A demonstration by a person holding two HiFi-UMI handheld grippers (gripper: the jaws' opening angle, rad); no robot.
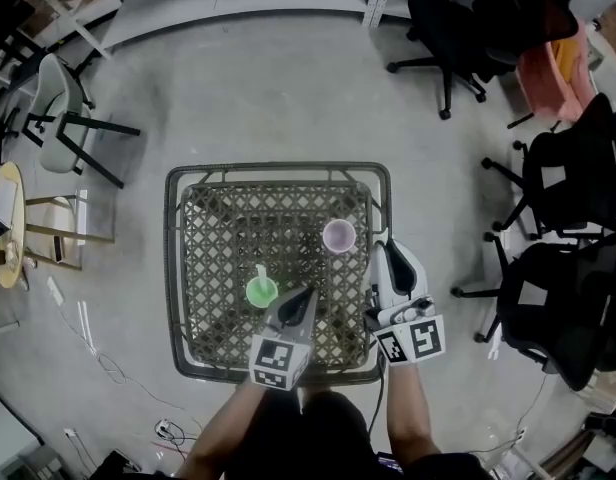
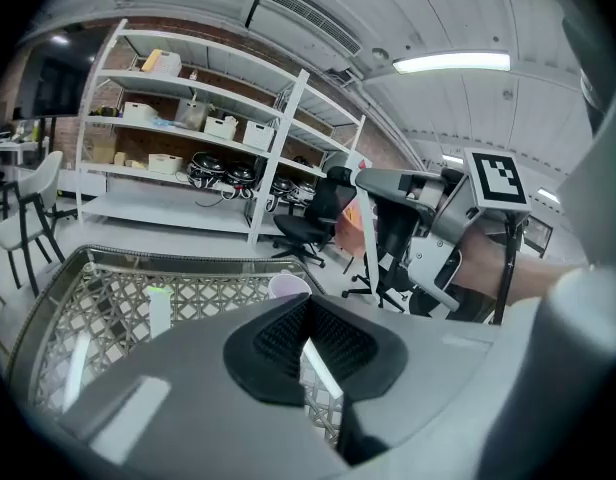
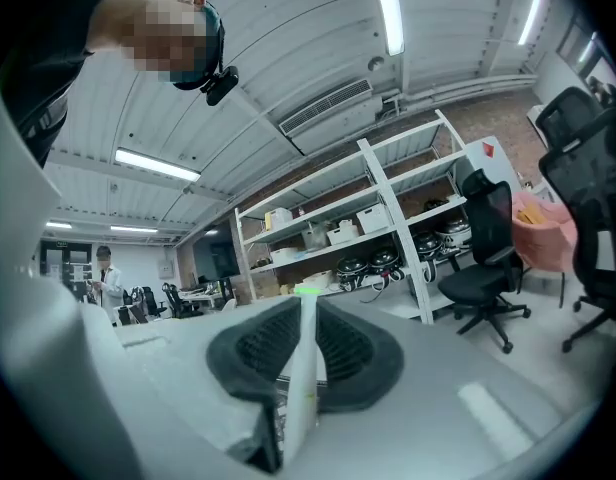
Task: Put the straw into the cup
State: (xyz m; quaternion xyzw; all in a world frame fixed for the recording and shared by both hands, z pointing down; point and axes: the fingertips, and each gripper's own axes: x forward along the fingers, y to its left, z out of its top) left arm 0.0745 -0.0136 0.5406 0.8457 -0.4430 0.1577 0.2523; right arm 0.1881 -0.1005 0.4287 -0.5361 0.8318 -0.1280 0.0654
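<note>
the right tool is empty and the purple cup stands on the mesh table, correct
Not empty. The right gripper view shows the right tool shut on a white straw with a green tip. The purple cup does stand on the mesh table.

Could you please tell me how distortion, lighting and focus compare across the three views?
Head view: strong fisheye bending at the edges, even light, mesh table sharp. Left gripper view: dark round vignette, glare from the ceiling lamp, left tool soft up close. Right gripper view: same vignette, bright ceiling strips, the straw in the right tool slightly blurred.
</note>
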